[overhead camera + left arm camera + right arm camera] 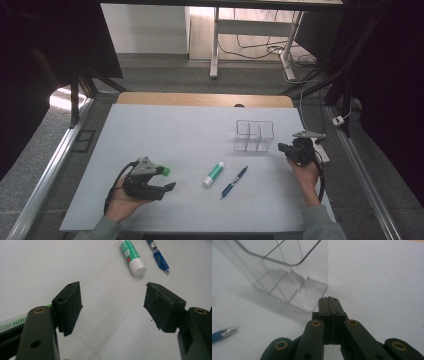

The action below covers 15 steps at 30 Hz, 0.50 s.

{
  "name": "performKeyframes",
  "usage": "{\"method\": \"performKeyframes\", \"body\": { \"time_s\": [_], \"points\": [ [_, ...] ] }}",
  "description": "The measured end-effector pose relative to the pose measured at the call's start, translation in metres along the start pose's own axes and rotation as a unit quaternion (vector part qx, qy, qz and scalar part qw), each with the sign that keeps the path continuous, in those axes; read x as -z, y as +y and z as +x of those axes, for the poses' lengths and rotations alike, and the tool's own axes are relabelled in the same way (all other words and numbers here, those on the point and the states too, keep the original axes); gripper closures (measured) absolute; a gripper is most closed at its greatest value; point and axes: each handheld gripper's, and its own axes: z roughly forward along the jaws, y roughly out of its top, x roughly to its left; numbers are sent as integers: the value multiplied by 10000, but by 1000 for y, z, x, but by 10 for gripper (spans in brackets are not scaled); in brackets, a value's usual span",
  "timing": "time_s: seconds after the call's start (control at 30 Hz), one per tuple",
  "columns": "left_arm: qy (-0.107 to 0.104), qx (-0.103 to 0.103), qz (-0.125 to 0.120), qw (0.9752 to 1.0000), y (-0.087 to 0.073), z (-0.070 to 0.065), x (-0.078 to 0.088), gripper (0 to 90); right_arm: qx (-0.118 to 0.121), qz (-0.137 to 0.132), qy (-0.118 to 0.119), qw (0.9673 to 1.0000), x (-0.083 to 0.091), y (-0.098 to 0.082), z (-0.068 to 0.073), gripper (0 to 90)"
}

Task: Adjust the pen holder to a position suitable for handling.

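A green-and-white glue stick point(214, 174) point(132, 257) and a blue pen point(234, 182) point(158, 256) lie side by side at the middle of the white table. A clear divided organizer point(255, 135) point(287, 272) stands upright behind them, with nothing in its compartments. My left gripper point(169, 179) point(112, 307) rests low at the front left, open, pointing toward the glue stick with bare table between its jaws. A green highlighter point(12, 323) lies along the outside of one jaw. My right gripper point(285, 148) point(329, 300) is shut on nothing, its tips just beside the organizer's right corner. The pen's tip point(224, 333) lies to its left.
The white table cover point(175, 135) ends in a wooden strip point(200, 99) at the far side. My right hand is close to the table's right edge. Metal frame rails point(45, 180) run along both sides, and desk legs point(215, 45) with cables stand beyond.
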Motion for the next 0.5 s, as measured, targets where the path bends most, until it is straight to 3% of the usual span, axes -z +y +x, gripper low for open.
{"method": "performKeyframes", "body": {
  "time_s": [0.13,0.4,0.5],
  "points": [
    [1,7,3,10000,0,0,0,301,-25,37,10,10000,-8,10,-5,900],
    [-2,3,13,10000,0,0,-1,301,159,152,85,9997,-22,24,-5,899],
    [3,11,14,10000,-1,1,-1,301,143,144,213,9996,-27,25,-4,899]
  ]
}}
